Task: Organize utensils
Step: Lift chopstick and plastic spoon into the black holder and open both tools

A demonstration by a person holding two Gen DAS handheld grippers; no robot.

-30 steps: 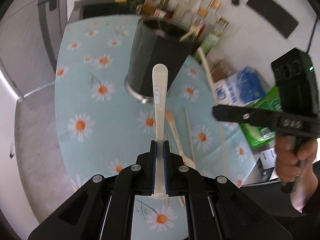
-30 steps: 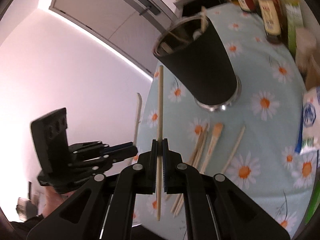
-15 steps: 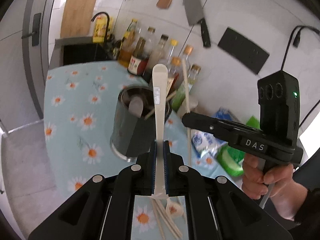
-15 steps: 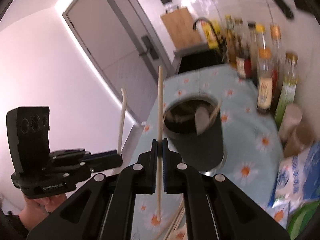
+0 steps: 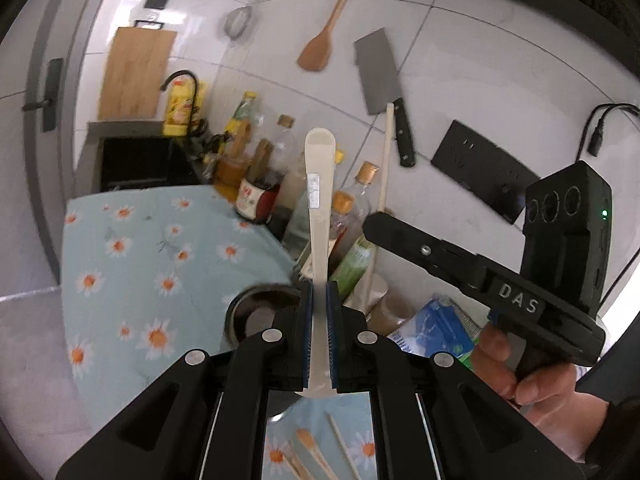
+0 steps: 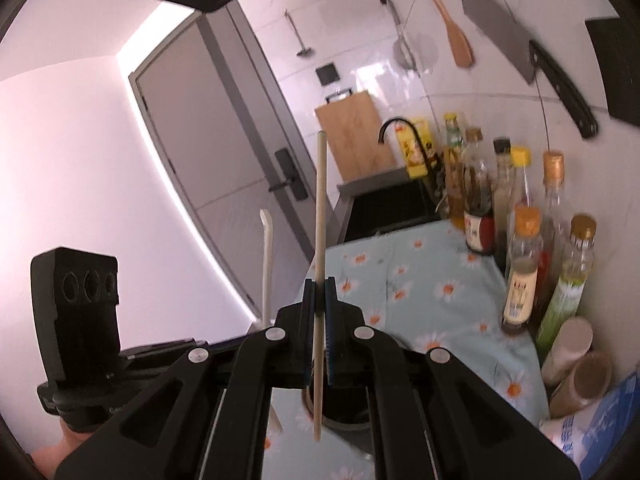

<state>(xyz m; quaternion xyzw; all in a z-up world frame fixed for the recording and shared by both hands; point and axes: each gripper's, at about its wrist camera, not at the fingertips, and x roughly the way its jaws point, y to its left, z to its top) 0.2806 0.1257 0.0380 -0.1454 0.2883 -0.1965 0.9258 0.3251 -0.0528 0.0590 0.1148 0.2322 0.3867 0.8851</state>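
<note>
We hold the left gripper [image 5: 319, 334] clamped on a cream plastic spoon [image 5: 319, 200], its handle rising straight toward twelve o'clock past the blue pads [image 5: 306, 336], the bowl end hidden below the fingers. In the same view the right gripper [image 5: 370, 222] reaches in from three o'clock, gripped by a hand [image 5: 520, 372], and pinches a wooden chopstick [image 5: 385, 160] that stands upright beside the spoon.

From the right wrist view, the right gripper [image 6: 319, 308] is pressed together on that chopstick [image 6: 320, 216], which runs from twelve o'clock down through the jaws to below the fingers. The left gripper's body [image 6: 80, 320] sits at eight o'clock, with the spoon [image 6: 266, 264] poking up at ten o'clock of our fingers.

The dark utensil cup [image 5: 256, 316] stands on the daisy-print tablecloth [image 5: 152, 264], just at ten o'clock of the left fingers, with something pale inside. In the right view its rim [image 6: 340, 420] shows only partly, under the fingers at six o'clock. More chopsticks [image 5: 312, 452] lie loose on the cloth at six o'clock in the left view. Sauce bottles [image 6: 524, 264] line the tiled wall at two o'clock, and a cleaver [image 5: 380, 80] and a wooden spatula [image 5: 324, 36] hang above.
</note>
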